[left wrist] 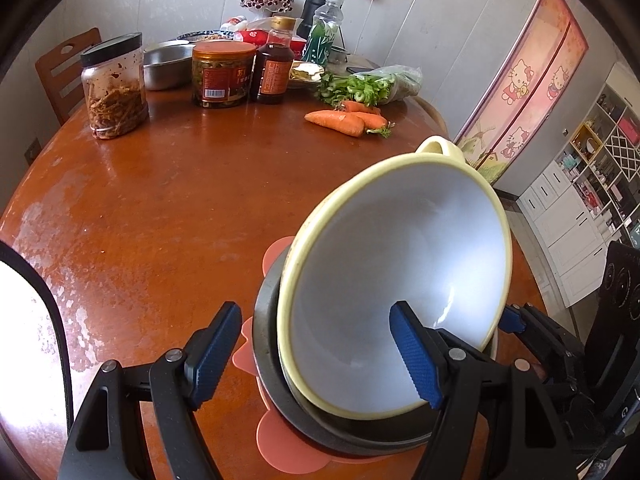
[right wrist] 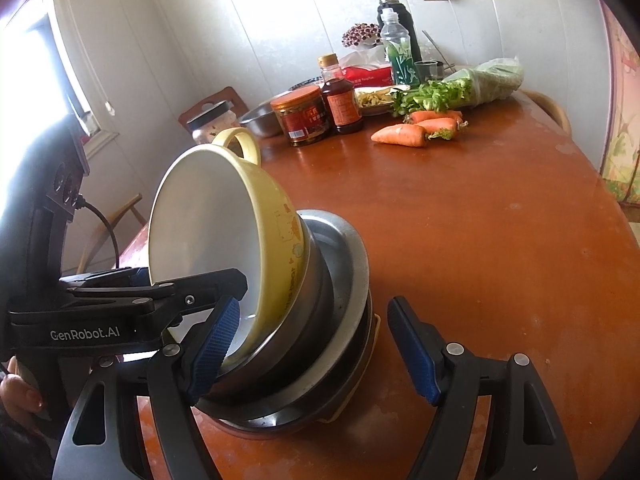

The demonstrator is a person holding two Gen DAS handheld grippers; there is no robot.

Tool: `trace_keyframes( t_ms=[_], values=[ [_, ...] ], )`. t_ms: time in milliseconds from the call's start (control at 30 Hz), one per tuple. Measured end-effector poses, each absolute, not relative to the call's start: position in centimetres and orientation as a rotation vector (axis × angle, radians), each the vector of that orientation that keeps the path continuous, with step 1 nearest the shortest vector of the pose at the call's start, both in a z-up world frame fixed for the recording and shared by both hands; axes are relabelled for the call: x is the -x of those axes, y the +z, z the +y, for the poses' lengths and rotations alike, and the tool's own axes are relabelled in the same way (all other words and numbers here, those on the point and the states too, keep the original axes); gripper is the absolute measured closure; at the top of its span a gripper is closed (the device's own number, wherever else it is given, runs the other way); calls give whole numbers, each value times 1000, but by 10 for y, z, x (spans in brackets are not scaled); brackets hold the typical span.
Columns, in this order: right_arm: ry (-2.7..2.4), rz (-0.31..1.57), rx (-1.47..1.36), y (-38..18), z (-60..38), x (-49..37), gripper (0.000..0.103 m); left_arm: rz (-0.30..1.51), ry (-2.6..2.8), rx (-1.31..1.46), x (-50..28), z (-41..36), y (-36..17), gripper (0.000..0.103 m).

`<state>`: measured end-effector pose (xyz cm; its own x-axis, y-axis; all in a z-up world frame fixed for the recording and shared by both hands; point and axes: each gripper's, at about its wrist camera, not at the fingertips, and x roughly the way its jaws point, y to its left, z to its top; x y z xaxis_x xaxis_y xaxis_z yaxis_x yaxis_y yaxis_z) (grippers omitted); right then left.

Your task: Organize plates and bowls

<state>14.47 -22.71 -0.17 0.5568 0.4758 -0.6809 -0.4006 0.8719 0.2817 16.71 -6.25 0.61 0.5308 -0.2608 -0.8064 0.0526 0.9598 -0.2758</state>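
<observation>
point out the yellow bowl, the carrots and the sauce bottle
yellow bowl [left wrist: 400,264]: left wrist view, on its white inner wall.
carrots [right wrist: 400,135]: right wrist view, on the nearest carrot's body.
sauce bottle [left wrist: 274,74]: left wrist view, on its orange label.

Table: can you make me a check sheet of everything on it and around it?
Surface: wooden table, worn pale patches.
Job's things: yellow bowl tilted in stacked metal dishes on pink mat.
Clutter: jars, sauce bottle, carrots, greens at far side.
Grippers: left gripper jaws open astride bowl rim; right gripper jaws open at stack.
Cables: black cable on left gripper.
Surroundings: chair, white cabinets.
</observation>
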Motion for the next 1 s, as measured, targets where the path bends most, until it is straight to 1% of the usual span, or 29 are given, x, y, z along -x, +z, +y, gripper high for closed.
trace_keyframes(
  t_ms=[467,1000],
  values=[
    [498,822,-74,5,-219,-135,25,940,-187,238,-151,-46,16,27],
    [433,701,-23,29,-218,-87,24,845,-151,189,-95,-43,35,27]
  ],
)
